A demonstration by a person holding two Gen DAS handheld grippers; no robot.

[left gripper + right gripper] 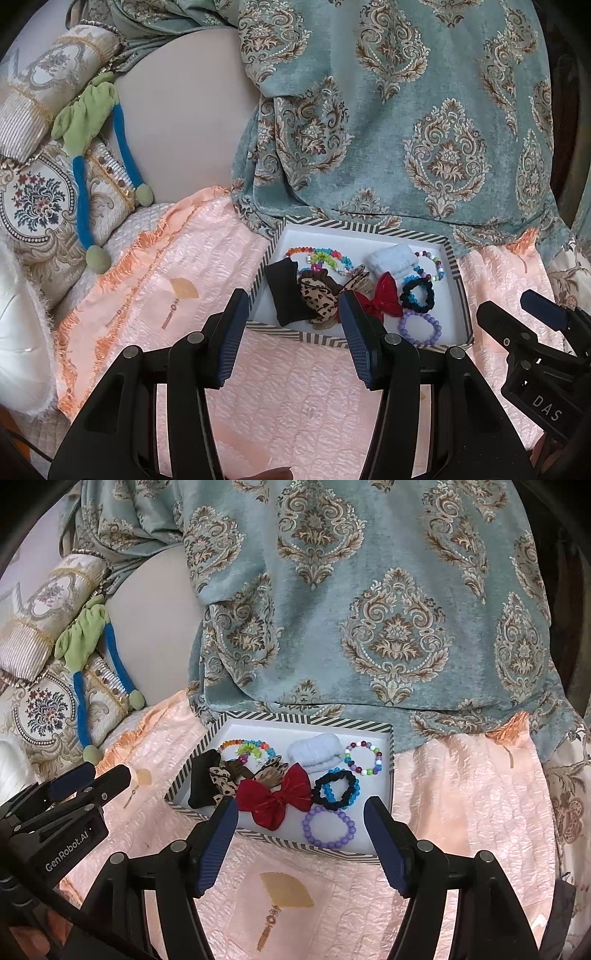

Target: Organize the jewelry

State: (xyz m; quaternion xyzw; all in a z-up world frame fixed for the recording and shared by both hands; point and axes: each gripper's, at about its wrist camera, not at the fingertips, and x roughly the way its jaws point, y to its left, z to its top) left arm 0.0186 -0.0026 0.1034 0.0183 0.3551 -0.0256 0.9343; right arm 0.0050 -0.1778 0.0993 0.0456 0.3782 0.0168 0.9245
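A shallow white box with a striped rim [207, 738] [461, 288] lies on a pink bedspread. It holds a red bow [275, 799] [386, 295], a purple bead bracelet [328, 827] [419, 326], a black and blue scrunchie [334, 788] [417, 293], a multicolour bead bracelet [364, 757], a white cloth band [317, 755] [391, 260], leopard clips [223, 779] [319, 299], a black item [201, 782] [286, 291] and rainbow bracelets [247, 747] [319, 256]. My left gripper [293, 306] is open and empty at the box's near left. My right gripper [301, 812] is open and empty at the near edge.
A teal patterned curtain [369, 609] hangs behind the box. Embroidered cushions [40, 199] and a green and blue soft toy [88, 122] lie at the left. The pink bedspread [461, 794] stretches around the box, with a gold fan motif [284, 890] near me.
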